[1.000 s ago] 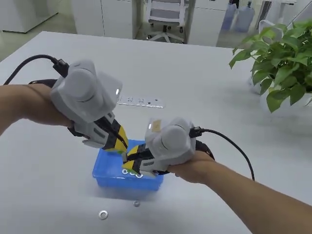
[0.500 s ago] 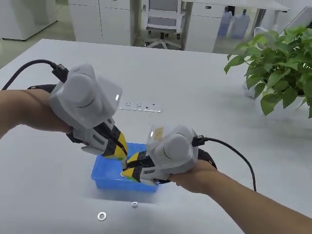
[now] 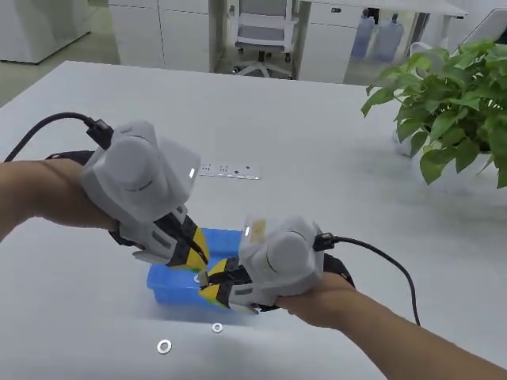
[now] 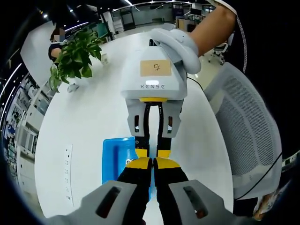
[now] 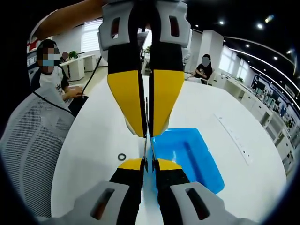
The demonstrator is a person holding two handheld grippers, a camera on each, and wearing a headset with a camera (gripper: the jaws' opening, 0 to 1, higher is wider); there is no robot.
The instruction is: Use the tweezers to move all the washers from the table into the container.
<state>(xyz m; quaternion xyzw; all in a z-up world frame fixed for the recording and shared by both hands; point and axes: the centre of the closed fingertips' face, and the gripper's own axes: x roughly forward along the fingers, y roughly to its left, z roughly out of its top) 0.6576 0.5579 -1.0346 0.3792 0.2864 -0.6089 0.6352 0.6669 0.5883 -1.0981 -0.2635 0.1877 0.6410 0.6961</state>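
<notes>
The blue container [image 3: 168, 286] sits on the white table, also seen as the container [image 5: 187, 152] and the container [image 4: 117, 154]. My left gripper [image 3: 192, 255] and right gripper [image 3: 212, 290] meet tip to tip over its near edge. Thin metal tweezers [image 5: 148, 136] run between the jaws of both, and both look shut on them. In the left gripper view my left gripper [image 4: 153, 165] faces the right gripper's yellow tips. Two washers lie on the table in front of the container: one washer [image 3: 164, 346] and another washer [image 3: 217, 328]. A washer [image 5: 122, 156] lies left of my right gripper [image 5: 149, 165].
A white power strip [image 3: 228, 171] lies behind the container. A potted plant [image 3: 451, 103] stands at the right. An office chair [image 3: 265, 32] is beyond the far table edge. Cables trail from both grippers. A mesh chair [image 5: 33, 150] is close by.
Both grippers have sunk a little toward the container's near edge, still tip to tip. The washers seen inside the container a second ago are now hidden behind the jaws.
</notes>
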